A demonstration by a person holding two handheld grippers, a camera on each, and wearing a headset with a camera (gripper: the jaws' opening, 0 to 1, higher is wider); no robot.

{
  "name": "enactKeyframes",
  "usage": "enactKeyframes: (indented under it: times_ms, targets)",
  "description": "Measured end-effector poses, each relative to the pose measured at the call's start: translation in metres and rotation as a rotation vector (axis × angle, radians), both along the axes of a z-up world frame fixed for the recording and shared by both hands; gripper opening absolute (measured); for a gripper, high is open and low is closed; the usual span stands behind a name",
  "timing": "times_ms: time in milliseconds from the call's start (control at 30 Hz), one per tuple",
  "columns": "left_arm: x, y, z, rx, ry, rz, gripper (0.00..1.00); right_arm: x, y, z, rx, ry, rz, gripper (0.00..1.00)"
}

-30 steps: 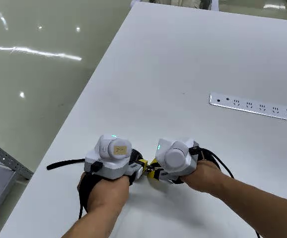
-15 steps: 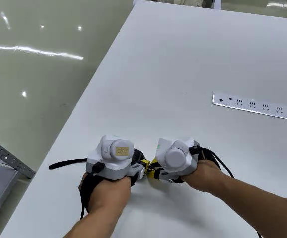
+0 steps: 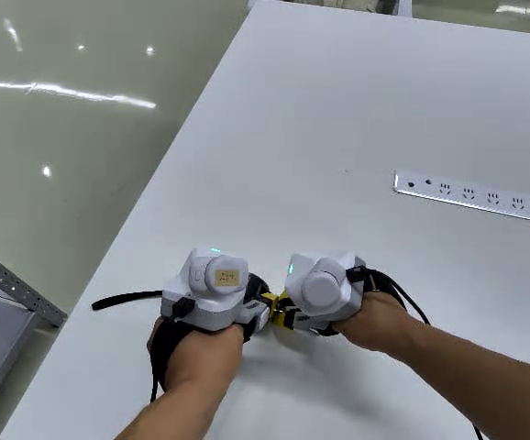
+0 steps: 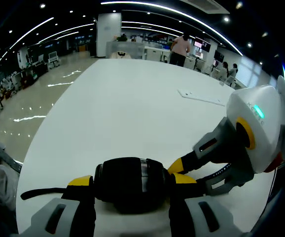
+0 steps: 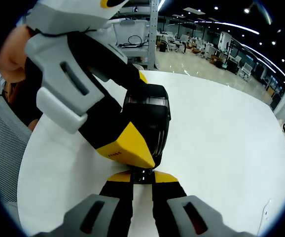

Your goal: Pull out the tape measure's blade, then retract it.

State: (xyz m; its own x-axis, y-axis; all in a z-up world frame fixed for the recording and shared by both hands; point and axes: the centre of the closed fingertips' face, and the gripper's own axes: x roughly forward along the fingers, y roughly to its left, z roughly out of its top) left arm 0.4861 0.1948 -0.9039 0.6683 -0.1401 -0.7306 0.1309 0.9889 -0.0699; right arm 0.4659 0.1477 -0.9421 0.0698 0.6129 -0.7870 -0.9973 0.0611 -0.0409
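Left tool [image 4: 132,180] clamped on black tape measure [image 4: 130,170], at near end of white surface [image 4: 132,98]. Right tool [image 5: 143,177] pinched narrow on blade tip [image 5: 142,174], close against the tape measure. Power strip [image 3: 476,197] lying well apart.

A white table [image 3: 338,110] carries a white power strip [image 3: 474,196] lying flat.

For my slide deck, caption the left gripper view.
Left gripper clamps a black tape measure on the white table while the right gripper grips its side.
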Motion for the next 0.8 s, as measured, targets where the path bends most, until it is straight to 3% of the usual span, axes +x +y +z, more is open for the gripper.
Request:
enactKeyframes:
  times_ms: [800]
  targets:
    - [0.0008, 0.0005, 0.0011, 0.001, 0.000, 0.001, 0.58, 0.0004, 0.0012, 0.0005, -0.031, -0.022, 0.032, 0.14]
